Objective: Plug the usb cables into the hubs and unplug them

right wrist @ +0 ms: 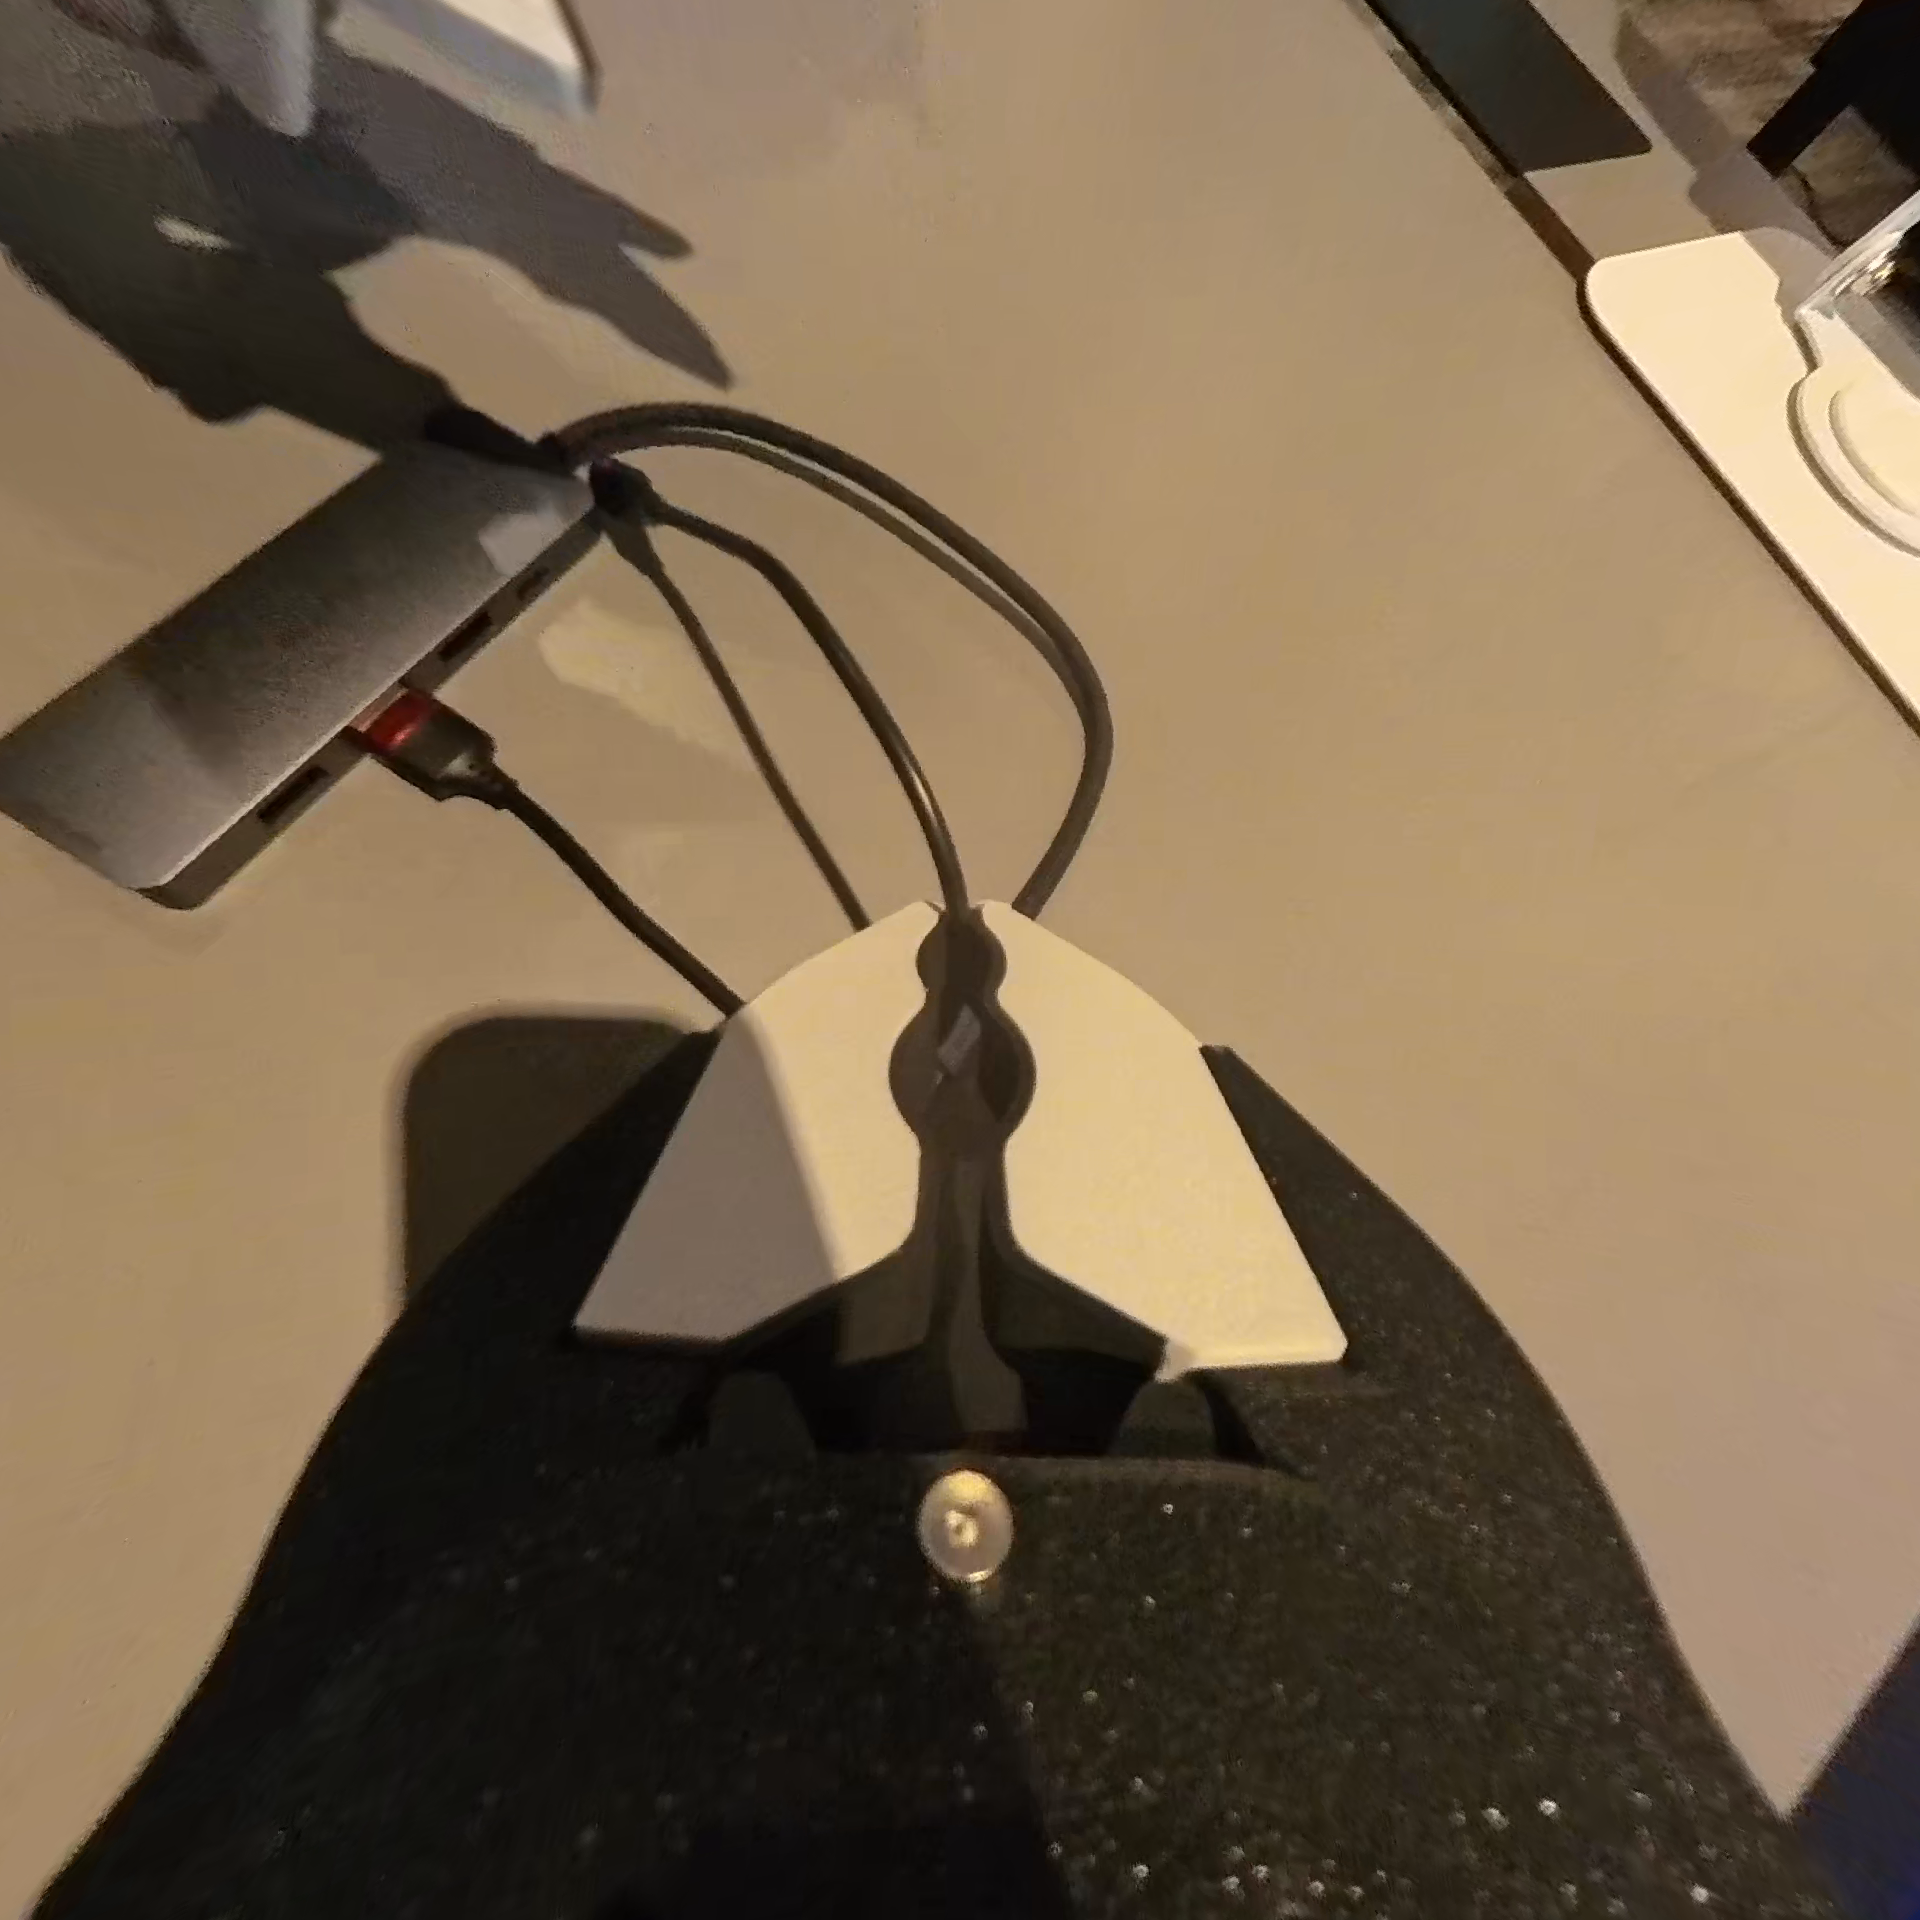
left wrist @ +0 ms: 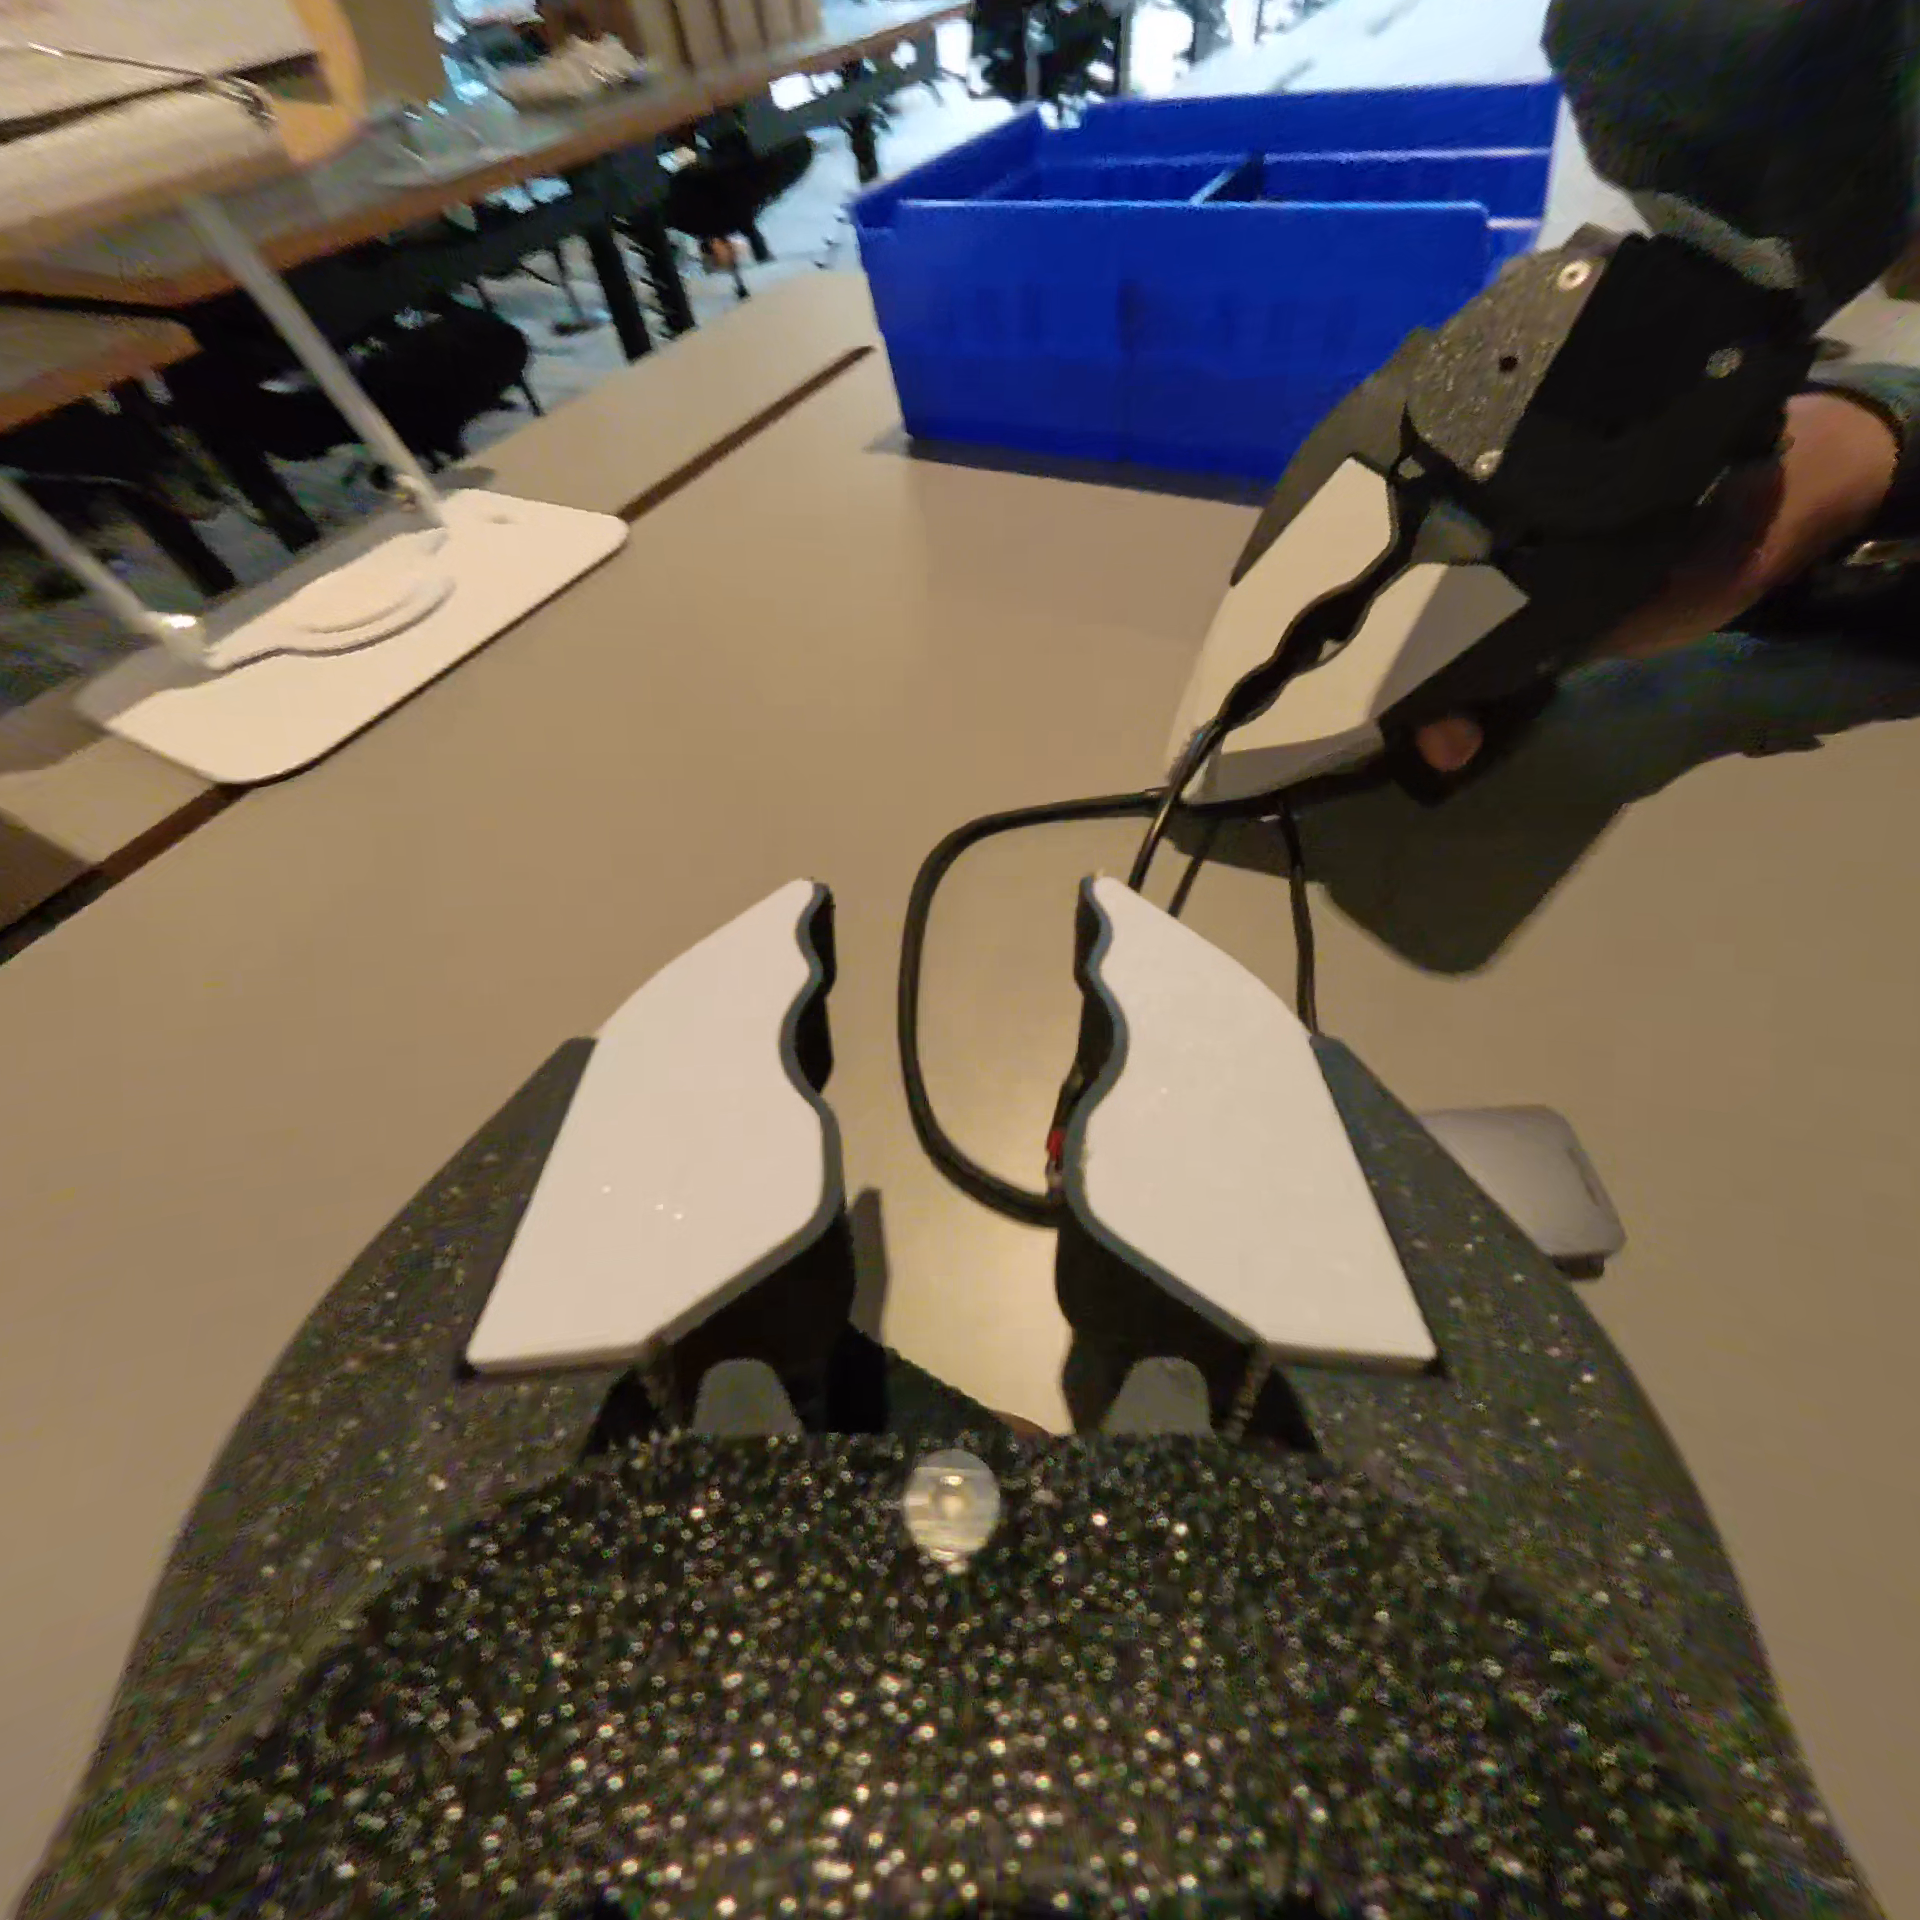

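Observation:
In the right wrist view a grey USB hub (right wrist: pixel 291 665) lies on the table at the left. A red-and-black USB plug (right wrist: pixel 416 727) sits in one of its side ports. Black cables (right wrist: pixel 1039 644) arc from the hub's end to my right gripper (right wrist: pixel 961 914), which is shut on a cable end with its connector (right wrist: pixel 956 1039) between the fingers. In the left wrist view my left gripper (left wrist: pixel 951 904) is open and empty above a black cable loop (left wrist: pixel 914 997). The hub (left wrist: pixel 1527 1184) shows partly behind its right finger. The right gripper (left wrist: pixel 1195 769) pinches the cable just beyond.
A blue plastic bin (left wrist: pixel 1195 312) stands at the back of the grey table (left wrist: pixel 727 727). A white stand base (left wrist: pixel 353 644) sits at the left and also shows in the right wrist view (right wrist: pixel 1714 343). A person's hand (left wrist: pixel 1829 488) holds the right gripper. There is about 12 cm between the tips of the two grippers.

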`<state>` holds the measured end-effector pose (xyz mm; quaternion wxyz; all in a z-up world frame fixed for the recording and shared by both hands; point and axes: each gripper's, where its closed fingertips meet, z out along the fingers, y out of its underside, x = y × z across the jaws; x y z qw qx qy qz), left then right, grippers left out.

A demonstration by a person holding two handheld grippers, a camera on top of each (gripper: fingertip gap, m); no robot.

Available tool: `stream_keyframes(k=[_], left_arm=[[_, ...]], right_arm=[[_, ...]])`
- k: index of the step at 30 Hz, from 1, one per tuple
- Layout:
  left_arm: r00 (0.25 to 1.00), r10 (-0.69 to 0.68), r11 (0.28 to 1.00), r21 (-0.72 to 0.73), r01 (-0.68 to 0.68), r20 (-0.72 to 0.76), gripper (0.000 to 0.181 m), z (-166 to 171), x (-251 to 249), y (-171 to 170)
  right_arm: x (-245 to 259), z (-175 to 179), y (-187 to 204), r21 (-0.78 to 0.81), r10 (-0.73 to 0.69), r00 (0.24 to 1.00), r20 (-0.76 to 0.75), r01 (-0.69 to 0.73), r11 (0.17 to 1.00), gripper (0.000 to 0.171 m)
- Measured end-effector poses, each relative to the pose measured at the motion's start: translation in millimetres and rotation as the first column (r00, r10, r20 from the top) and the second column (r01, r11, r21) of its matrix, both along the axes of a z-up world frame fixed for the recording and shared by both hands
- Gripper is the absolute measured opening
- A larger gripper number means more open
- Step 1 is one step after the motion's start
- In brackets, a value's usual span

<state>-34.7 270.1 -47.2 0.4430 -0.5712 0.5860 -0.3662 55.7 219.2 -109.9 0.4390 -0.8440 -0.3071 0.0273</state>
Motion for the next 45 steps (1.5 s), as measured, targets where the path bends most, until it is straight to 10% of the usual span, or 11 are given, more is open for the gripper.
stream_keyframes(k=[12,21,27,35,45], left_arm=[[0.980,0.176,0.980,0.115,-0.164,-0.098,0.043,-30.9,-49.4,-25.3],[0.929,0.309,0.852,-0.375,-0.365,-0.203,0.041,-48.3,-49.0,-23.1],[0.957,0.290,0.606,-0.774,-0.181,0.003,0.041,-25.9,-31.4,-48.9],[0.928,0.337,0.348,-0.937,0.032,0.158,0.045,-10.2,-17.1,-71.5],[0.856,0.374,0.309,-0.919,0.247,0.356,0.041,12.7,9.3,-88.7]], right_arm=[[0.5,7.0,-0.1,0.049,-0.001,1.000,-0.016,0.002,0.999,0.001],[8.9,33.5,4.2,0.200,-0.036,0.999,0.003,0.034,0.979,0.001],[12.2,56.8,7.2,0.280,-0.047,0.999,0.011,0.042,0.959,0.001],[3.9,122.8,13.7,0.418,-0.013,0.998,0.067,-0.016,0.908,0.001],[-19.5,206.9,8.2,0.547,-0.005,0.992,0.130,-0.068,0.834,0.001]])
